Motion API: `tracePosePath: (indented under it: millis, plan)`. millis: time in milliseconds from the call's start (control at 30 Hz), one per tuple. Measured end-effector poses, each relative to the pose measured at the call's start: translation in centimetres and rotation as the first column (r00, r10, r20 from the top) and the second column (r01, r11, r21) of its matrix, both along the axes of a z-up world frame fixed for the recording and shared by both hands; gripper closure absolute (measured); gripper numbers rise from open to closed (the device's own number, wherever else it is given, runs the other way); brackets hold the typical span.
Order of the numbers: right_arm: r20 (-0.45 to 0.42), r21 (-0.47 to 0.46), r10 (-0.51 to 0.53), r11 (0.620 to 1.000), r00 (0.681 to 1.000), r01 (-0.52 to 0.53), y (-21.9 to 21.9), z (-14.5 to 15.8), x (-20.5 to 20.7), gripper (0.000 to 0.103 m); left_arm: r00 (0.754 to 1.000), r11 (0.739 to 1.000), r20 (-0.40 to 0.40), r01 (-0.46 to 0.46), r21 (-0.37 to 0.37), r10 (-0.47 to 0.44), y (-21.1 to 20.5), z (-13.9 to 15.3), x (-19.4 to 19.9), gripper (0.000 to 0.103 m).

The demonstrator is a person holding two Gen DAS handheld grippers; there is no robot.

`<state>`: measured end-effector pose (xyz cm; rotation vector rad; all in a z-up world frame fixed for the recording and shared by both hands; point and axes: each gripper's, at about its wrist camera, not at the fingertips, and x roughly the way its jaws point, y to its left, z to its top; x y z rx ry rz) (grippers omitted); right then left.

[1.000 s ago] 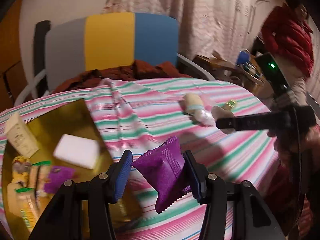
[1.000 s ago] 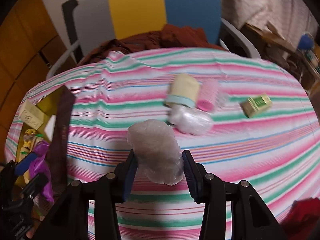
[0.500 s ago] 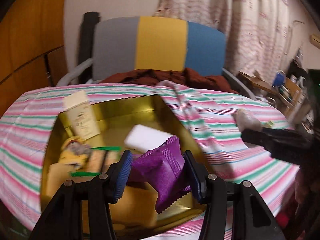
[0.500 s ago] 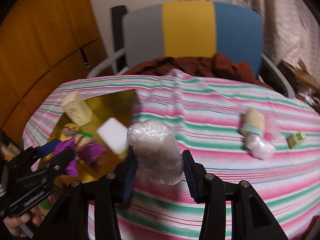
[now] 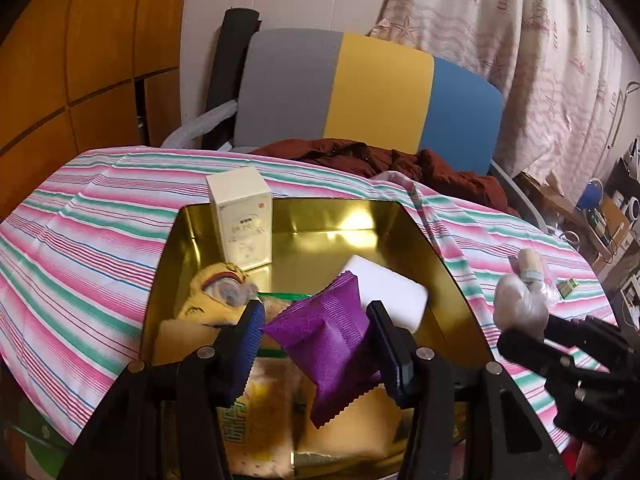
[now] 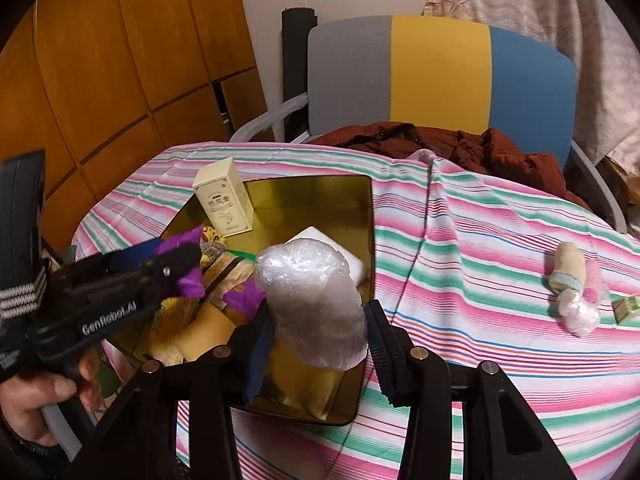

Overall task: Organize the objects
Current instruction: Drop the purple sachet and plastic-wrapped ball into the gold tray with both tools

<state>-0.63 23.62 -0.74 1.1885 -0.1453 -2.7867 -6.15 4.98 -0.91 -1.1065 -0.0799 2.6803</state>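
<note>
Left gripper (image 5: 316, 344) clenched on purple sachet (image 5: 328, 340), directly above gold tin (image 5: 440, 256); right gripper (image 6: 320, 328) grasping plastic-wrapped bundle (image 6: 312, 300), over tin's near-right corner.

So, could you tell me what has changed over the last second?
Both grippers swung left, from above the bare cloth to above the gold tin. The left gripper keeps the purple packet clamped; the right gripper keeps the clear plastic bundle. The things on the striped cloth have not moved.
</note>
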Motion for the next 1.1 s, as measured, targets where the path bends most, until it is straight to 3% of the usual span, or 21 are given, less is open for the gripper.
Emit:
tracePosePath:
  millis: [267,433,567,1100]
  plan:
    - [0.015,-0.004,0.005,1.000,1.000,-0.005,-0.4,-0.5,-0.5,0.055,1.000,0.999,-0.006,-0.029,-0.034,0.028,-0.2,-0.2,-0.9,0.047]
    - [0.023,-0.010,0.010,1.000,1.000,-0.010,-0.7,-0.9,-0.8,0.049,0.999,0.999,0.017,-0.038,-0.017,0.038,-0.4,-0.5,-1.5,0.035]
    - [0.024,-0.007,0.015,1.000,1.000,-0.014,-0.9,-1.0,-0.8,0.037,0.999,0.999,0.024,-0.046,-0.015,0.046,-0.6,-0.5,-1.3,0.035]
    - [0.005,0.020,-0.030,0.999,1.000,0.030,-0.2,-0.8,-0.1,0.035,0.999,0.997,-0.016,-0.030,-0.068,0.029,1.1,0.1,0.9,0.035]
